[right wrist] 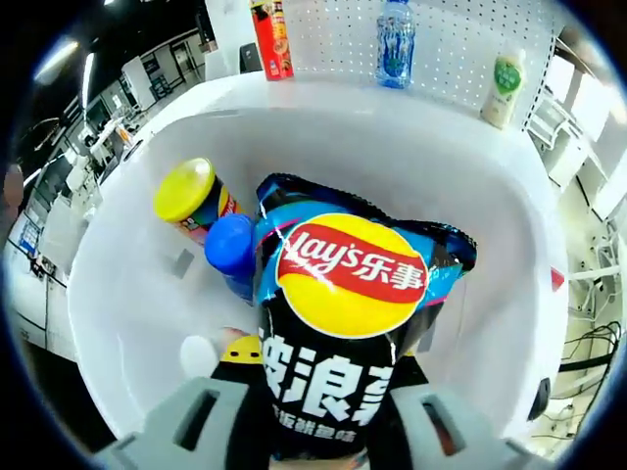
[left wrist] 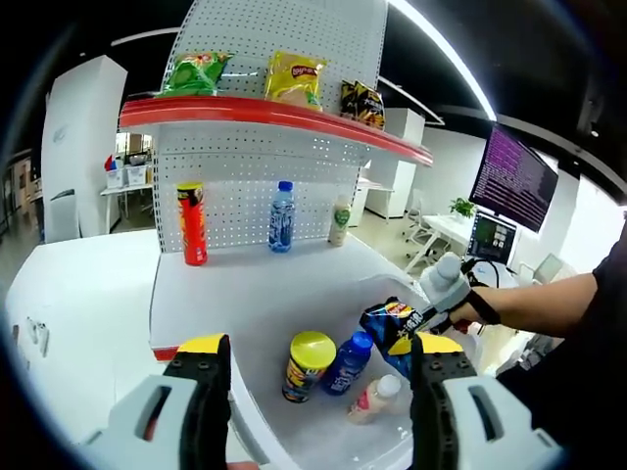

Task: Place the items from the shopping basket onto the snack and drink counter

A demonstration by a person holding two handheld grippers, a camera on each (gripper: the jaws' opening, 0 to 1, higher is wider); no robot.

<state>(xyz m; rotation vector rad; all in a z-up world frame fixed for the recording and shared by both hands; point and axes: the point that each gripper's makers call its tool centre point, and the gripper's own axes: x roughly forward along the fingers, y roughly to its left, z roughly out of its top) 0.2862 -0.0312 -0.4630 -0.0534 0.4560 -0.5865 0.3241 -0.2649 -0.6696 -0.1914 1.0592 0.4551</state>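
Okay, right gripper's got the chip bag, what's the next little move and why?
Probably lift the chip bag straight up out of the white basket: the right gripper is shut on it, but it hangs low over the blue-capped bottle and yellow-lidded can.

- The blue chip bag (right wrist: 358,323) clamped in my right hand-held gripper (right wrist: 318,416) carries the one label I can read in full: a red oval over a yellow disc with "Lay's" in white script, followed by the Chinese characters 乐事.
- Below that logo, on the bag's black lower half, I read large white characters 波浪, with a third one cut off at the edge and a smaller line beneath too small to make out.
- The yellow bag (left wrist: 295,78) on the red top shelf (left wrist: 284,115) shows a red logo patch, but I cannot read it.
- The monitor (left wrist: 512,176) shows lines of text too small to read.
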